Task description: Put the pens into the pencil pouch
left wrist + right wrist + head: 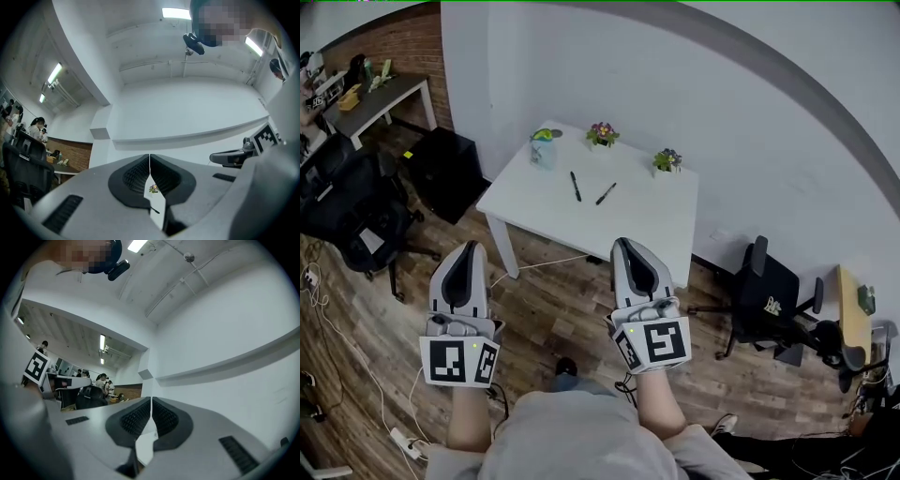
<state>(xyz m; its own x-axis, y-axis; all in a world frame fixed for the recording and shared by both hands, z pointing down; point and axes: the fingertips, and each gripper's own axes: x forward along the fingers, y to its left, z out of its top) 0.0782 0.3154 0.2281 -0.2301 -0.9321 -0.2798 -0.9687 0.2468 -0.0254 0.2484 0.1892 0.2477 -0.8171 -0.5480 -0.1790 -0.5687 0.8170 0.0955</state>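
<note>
Two black pens lie on the white table [534,202] ahead: one [576,186] left of centre, the other [606,193] just to its right. A light blue pencil pouch [543,148] stands at the table's far left corner. My left gripper [469,248] and right gripper [623,246] are held out over the wooden floor, short of the table, both shut and empty. In the left gripper view the jaws meet tip to tip [150,157]; through the slit below them shows the table with a pen. In the right gripper view the jaws [151,401] are also pressed together.
Two small flower pots [602,134] [667,160] stand along the table's far edge by the white wall. Black office chairs stand at the left [352,216] and right [766,291]. A black box [445,169] sits left of the table. Cables trail across the floor.
</note>
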